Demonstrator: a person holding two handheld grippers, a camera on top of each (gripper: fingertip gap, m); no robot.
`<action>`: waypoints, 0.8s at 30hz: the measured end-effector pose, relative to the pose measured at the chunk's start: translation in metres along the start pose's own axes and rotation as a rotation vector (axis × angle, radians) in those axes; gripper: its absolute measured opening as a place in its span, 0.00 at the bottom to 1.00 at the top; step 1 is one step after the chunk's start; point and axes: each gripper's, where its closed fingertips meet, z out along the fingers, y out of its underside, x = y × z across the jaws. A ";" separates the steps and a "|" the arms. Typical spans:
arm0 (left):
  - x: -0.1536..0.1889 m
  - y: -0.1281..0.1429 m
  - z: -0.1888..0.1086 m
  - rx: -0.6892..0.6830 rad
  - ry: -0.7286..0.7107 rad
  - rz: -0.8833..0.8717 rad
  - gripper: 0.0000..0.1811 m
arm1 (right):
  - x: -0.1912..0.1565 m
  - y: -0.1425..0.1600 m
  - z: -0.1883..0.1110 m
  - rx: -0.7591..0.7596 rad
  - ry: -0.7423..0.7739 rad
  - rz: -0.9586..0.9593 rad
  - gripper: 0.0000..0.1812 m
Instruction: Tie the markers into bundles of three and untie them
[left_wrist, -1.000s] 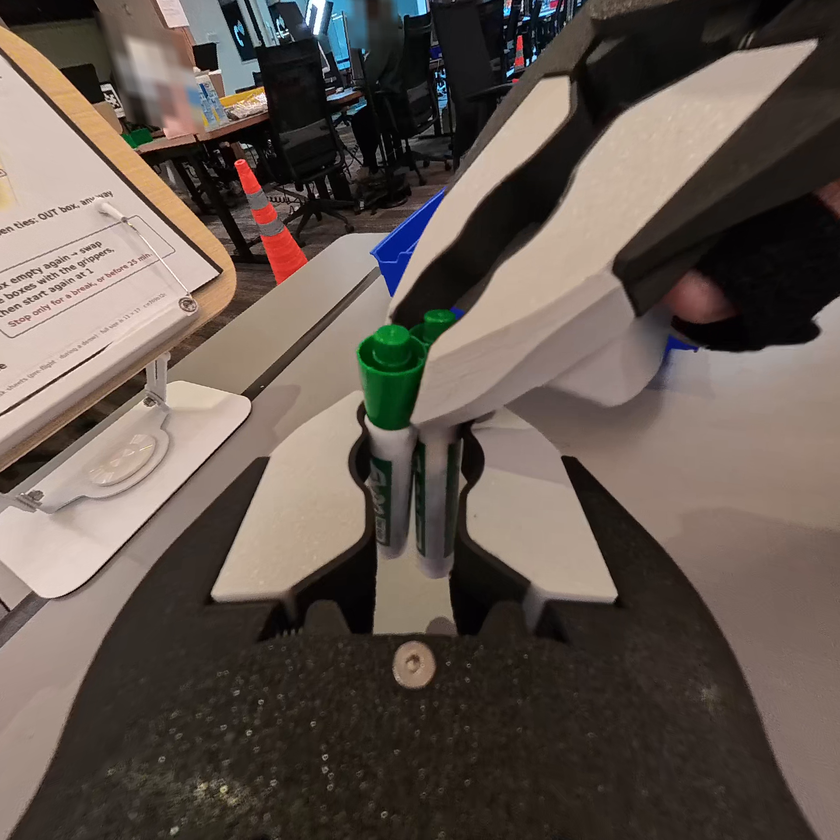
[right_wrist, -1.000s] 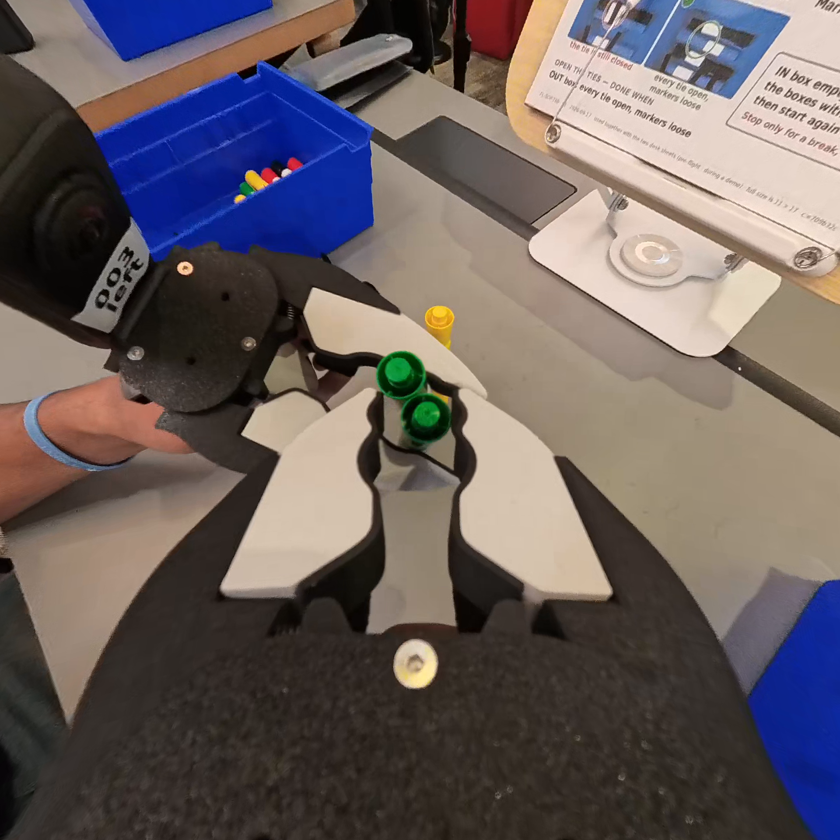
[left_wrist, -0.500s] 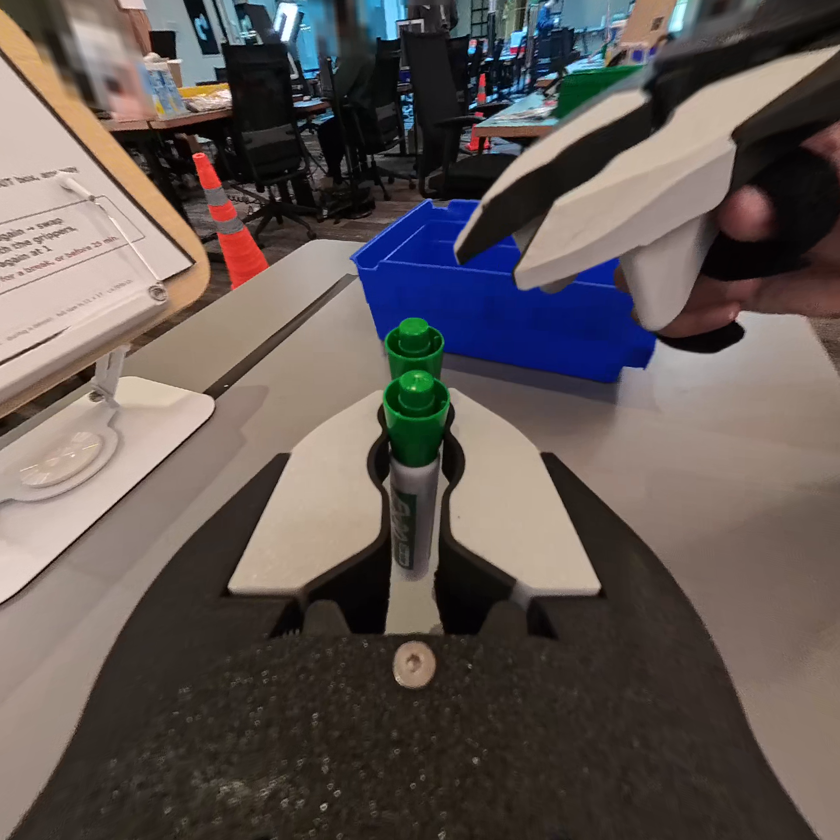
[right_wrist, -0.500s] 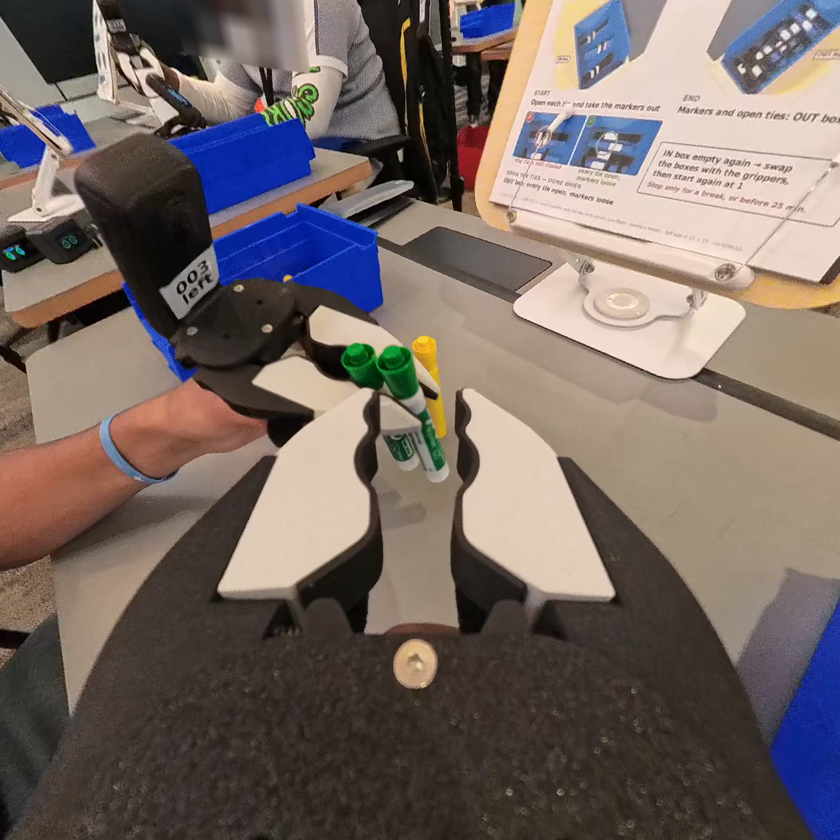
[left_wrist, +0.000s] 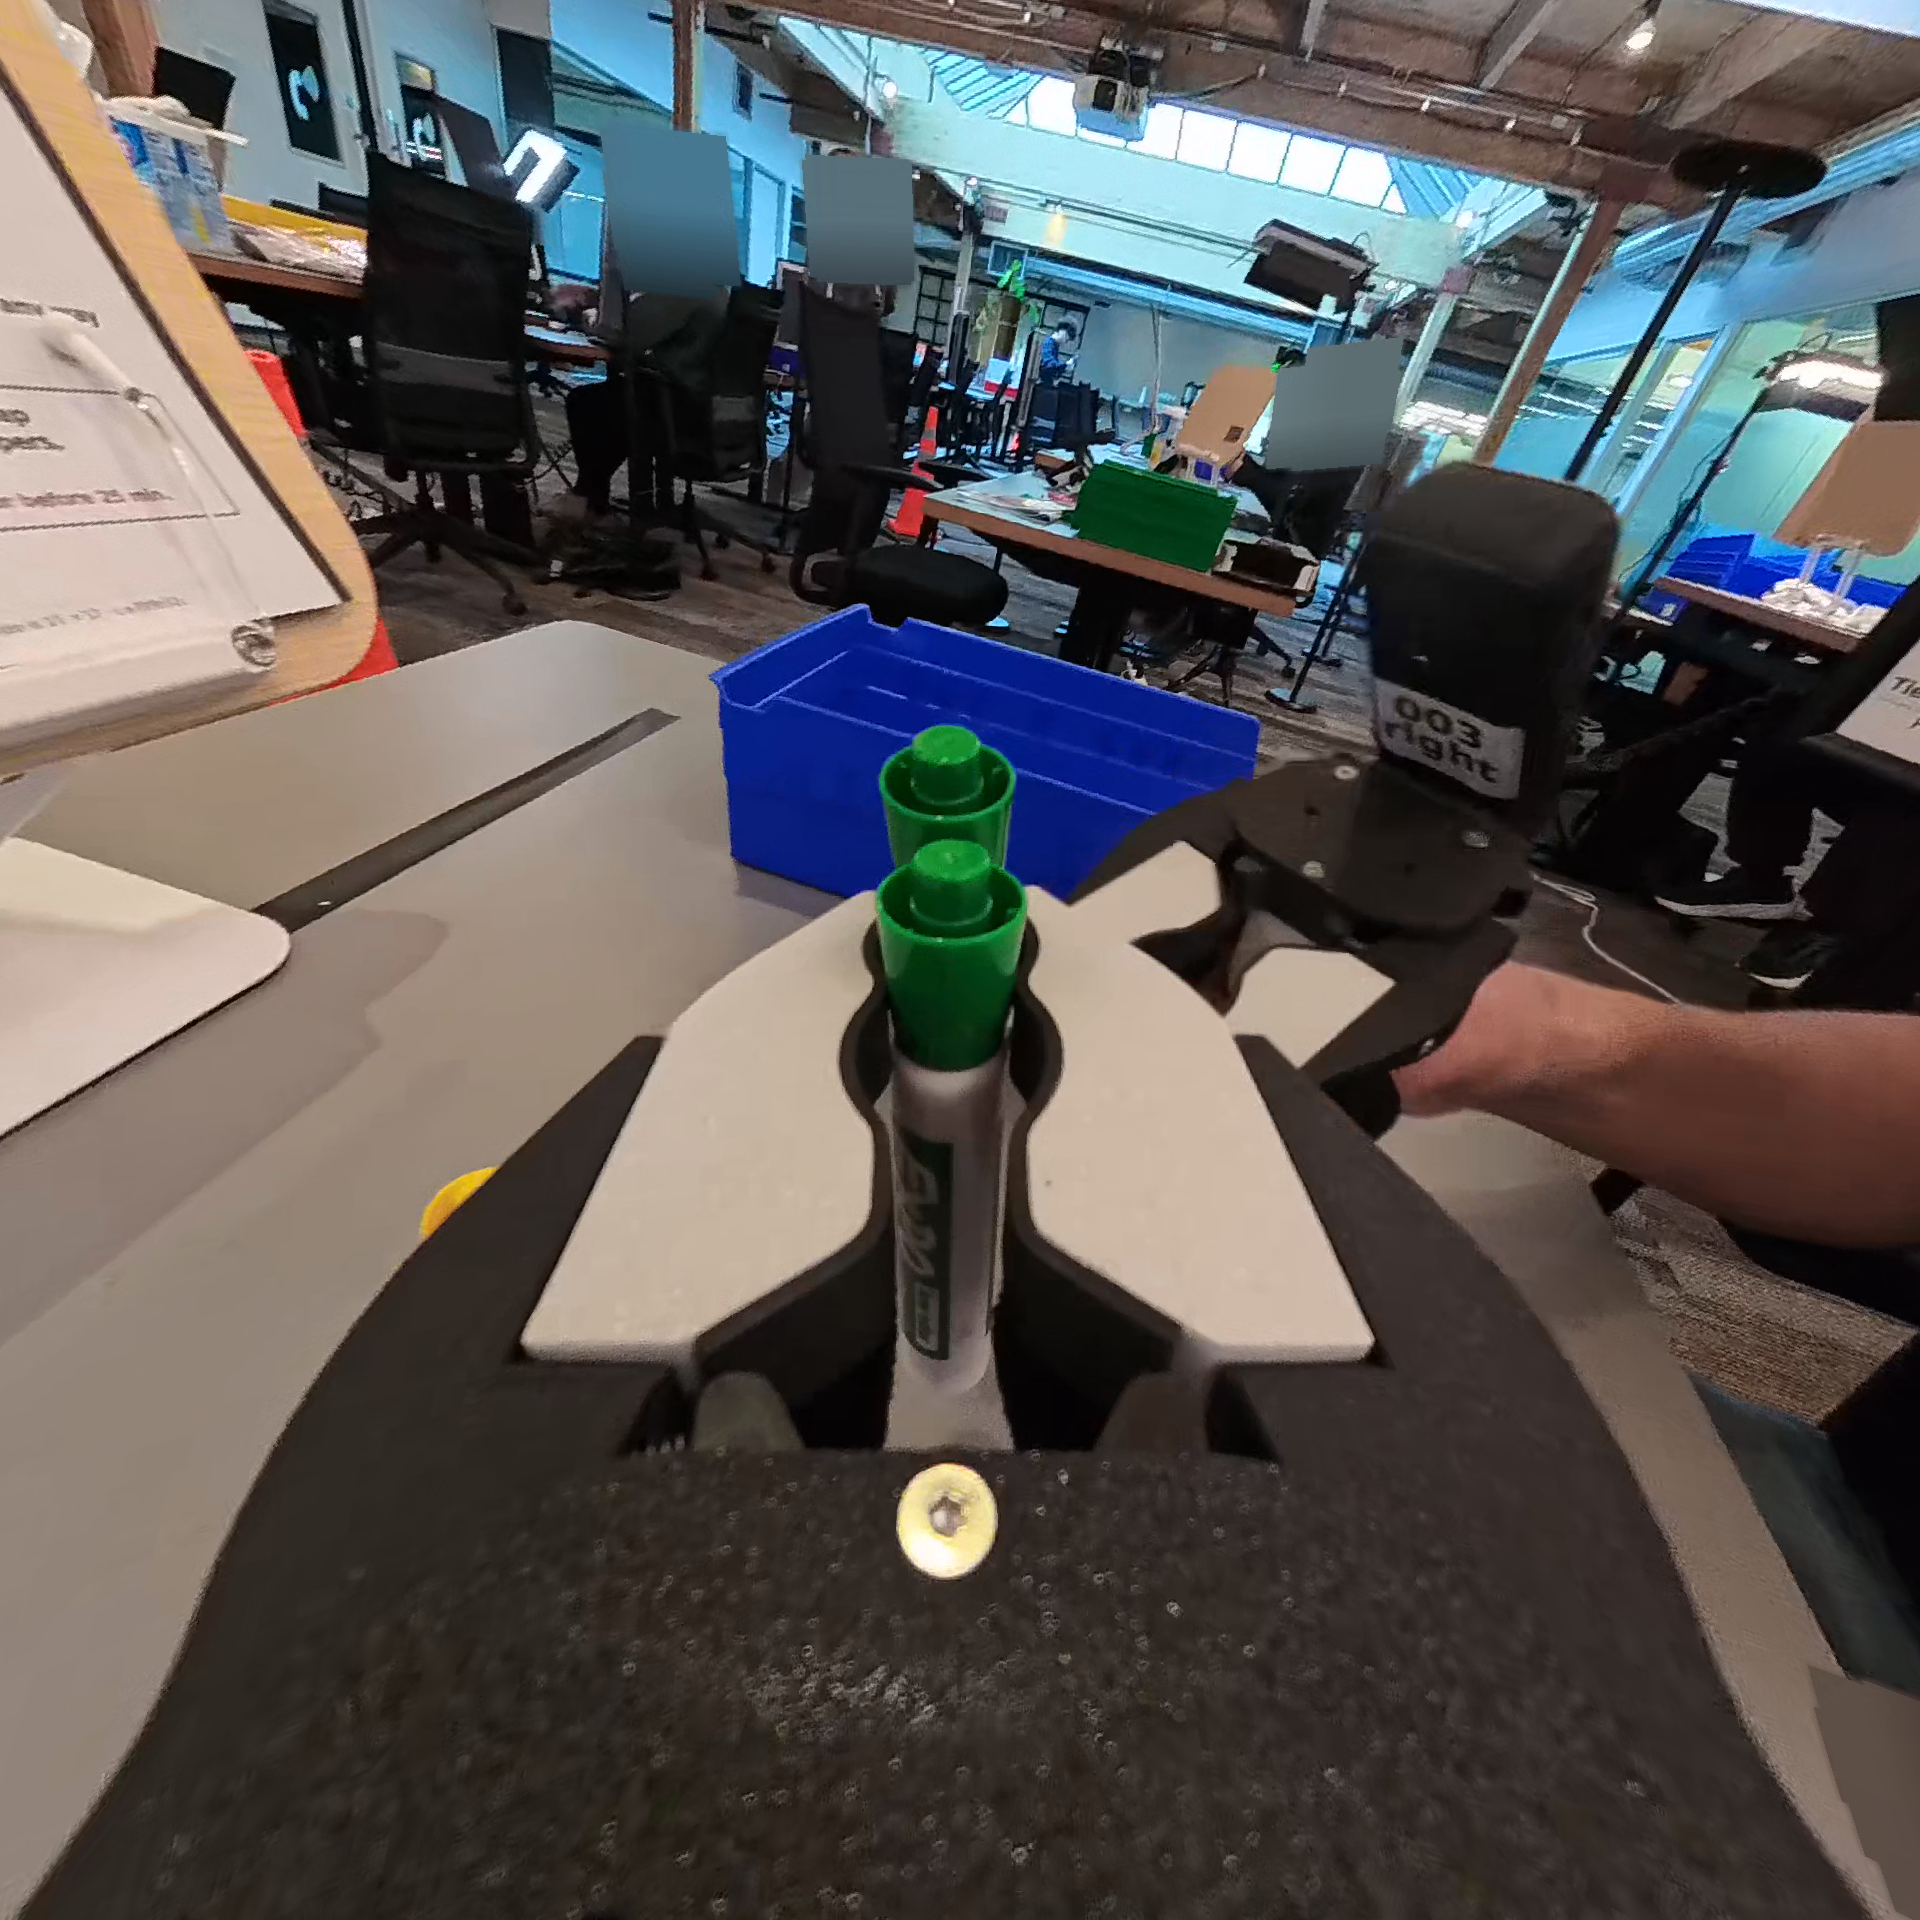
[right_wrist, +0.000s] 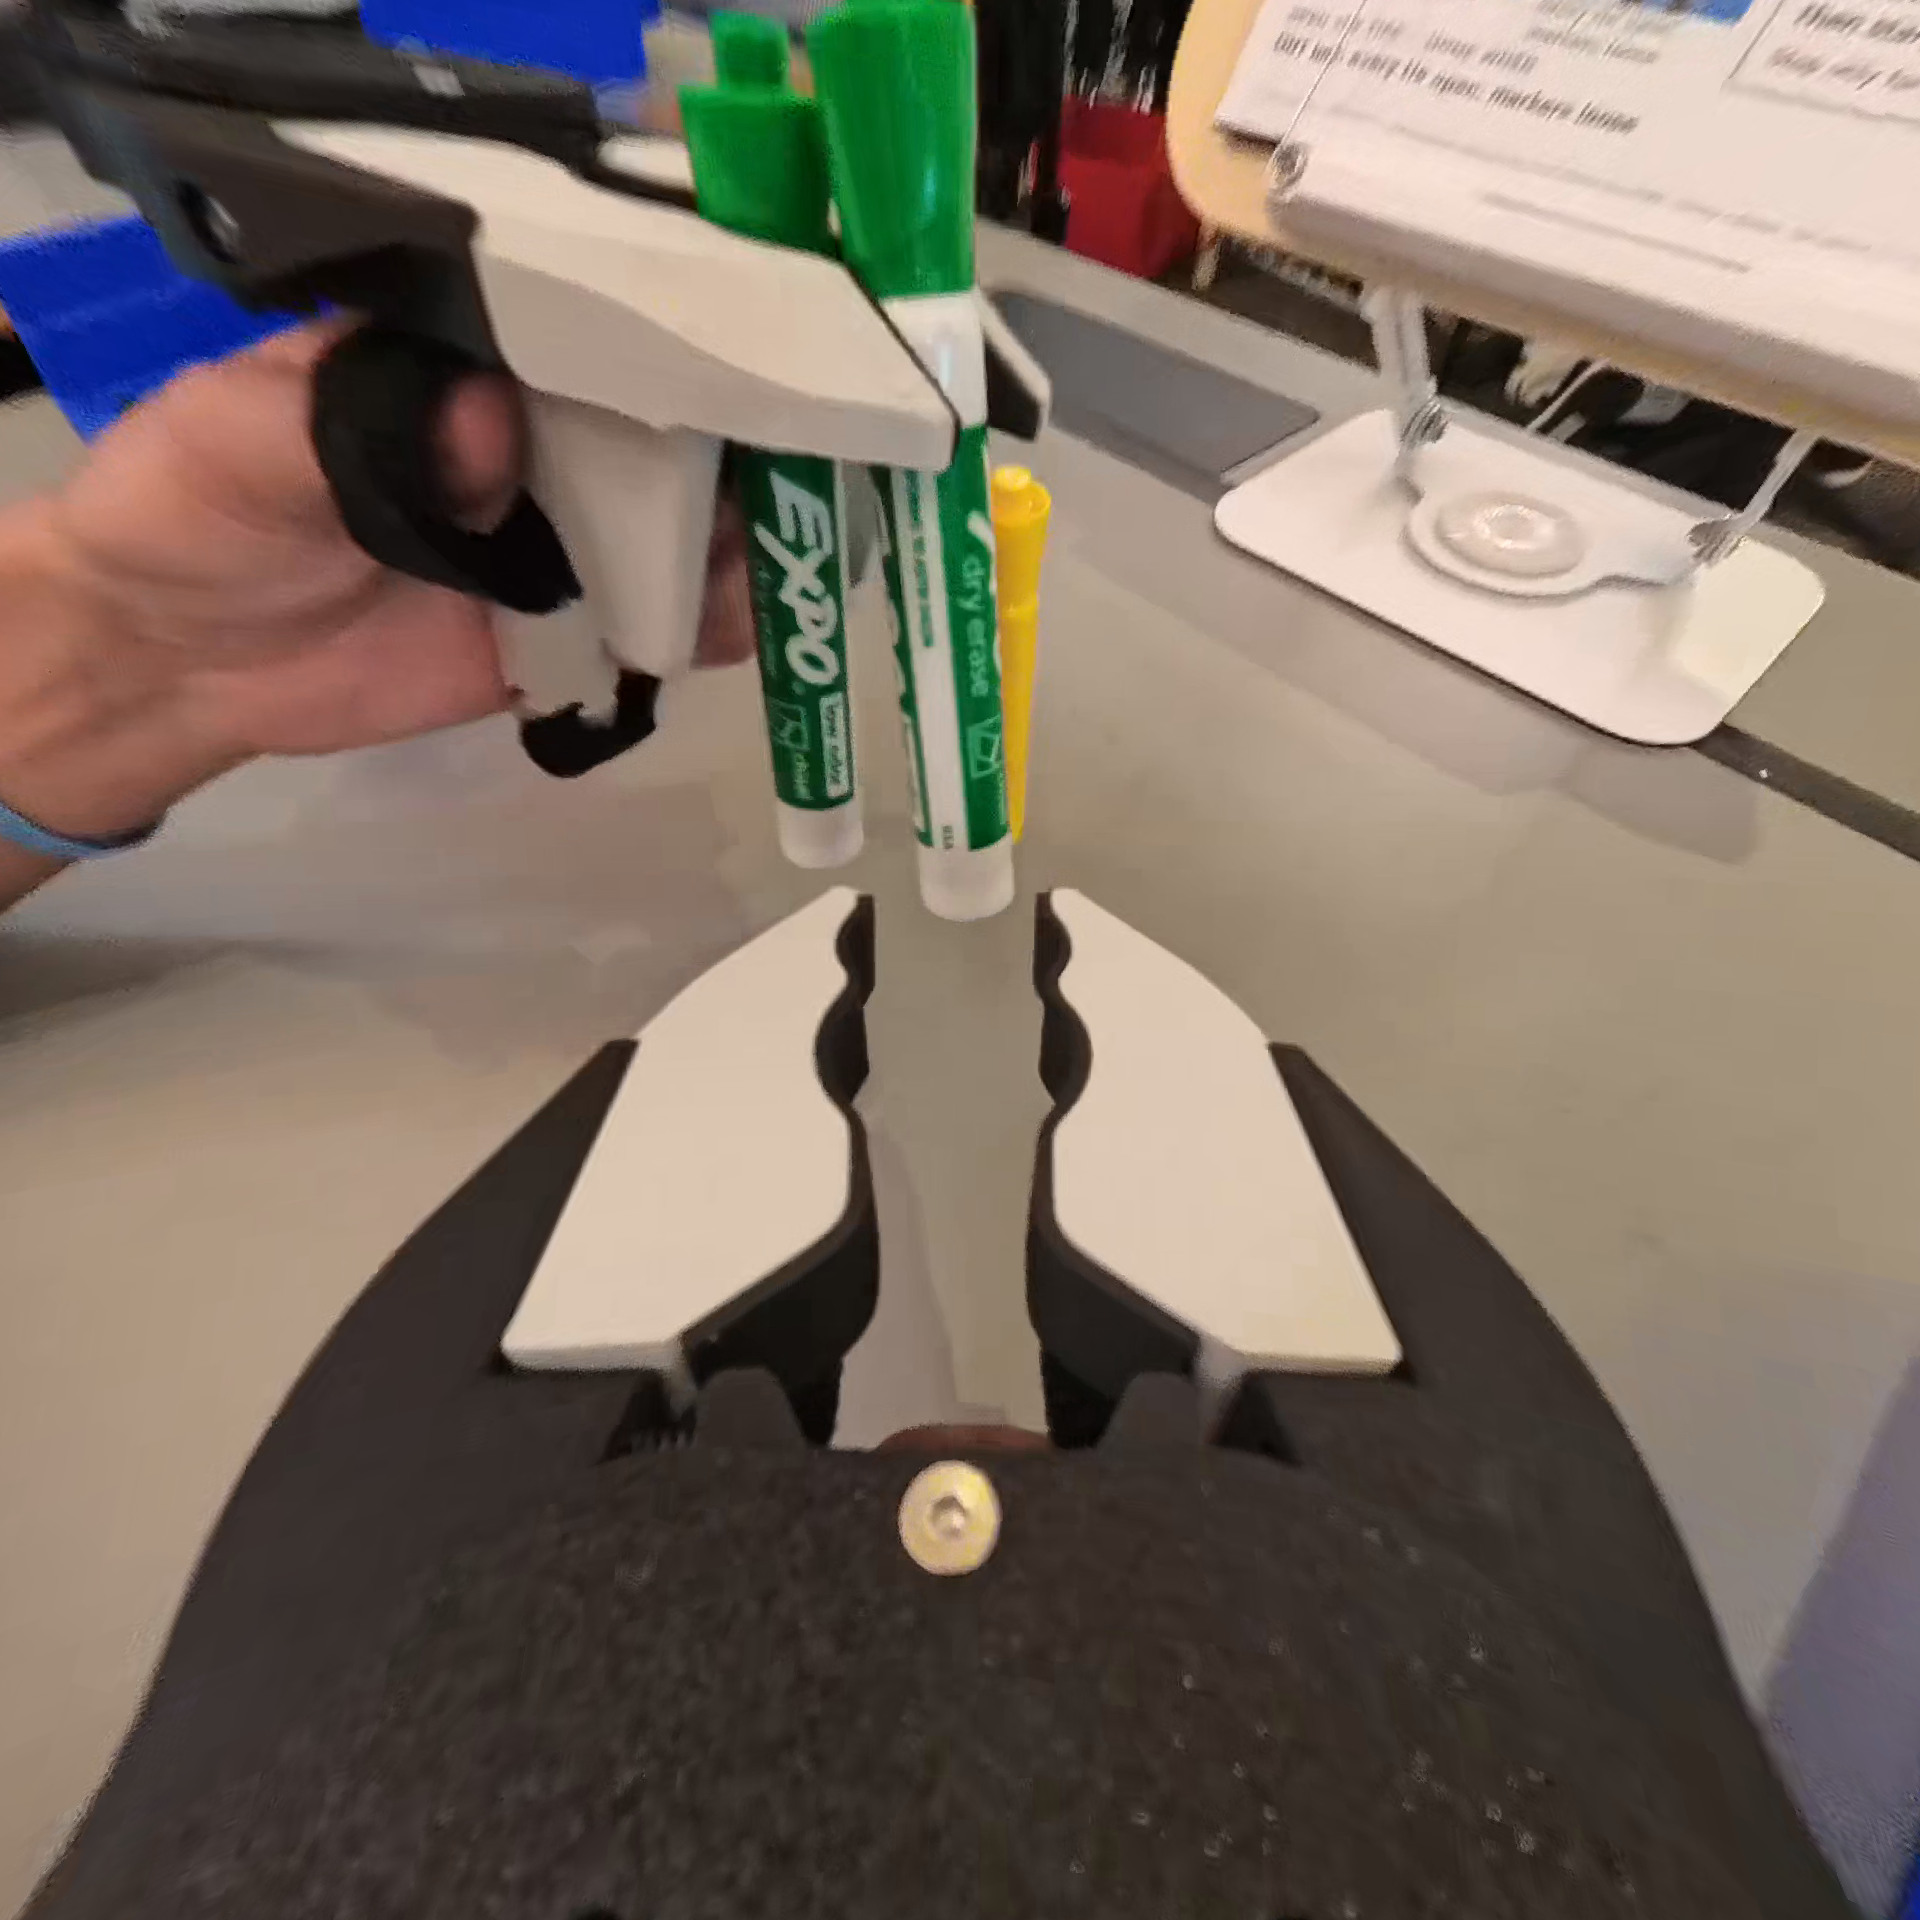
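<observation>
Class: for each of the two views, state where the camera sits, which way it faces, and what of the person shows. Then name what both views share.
Left wrist view: sits on the left tool, looks across the grey table toward a blue bin; a forearm and the right tool show.
Right wrist view: sits on the right tool, faces the paper stand; a hand holds the left tool.
Shared: two green markers and a yellow marker.

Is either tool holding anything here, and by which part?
The left tool grips two green markers upright, just below their caps. The right tool is open and empty.
</observation>
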 end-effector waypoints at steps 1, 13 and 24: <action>-0.002 0.000 -0.001 0.000 -0.012 -0.001 0.10 | -0.005 -0.004 -0.001 0.044 -0.007 0.029 0.17; 0.008 -0.014 -0.006 0.060 0.054 -0.044 0.10 | -0.048 0.019 0.035 0.046 -0.201 0.335 0.37; 0.030 -0.027 -0.012 0.151 0.255 -0.177 0.10 | -0.057 -0.014 0.012 0.255 -0.384 0.353 0.12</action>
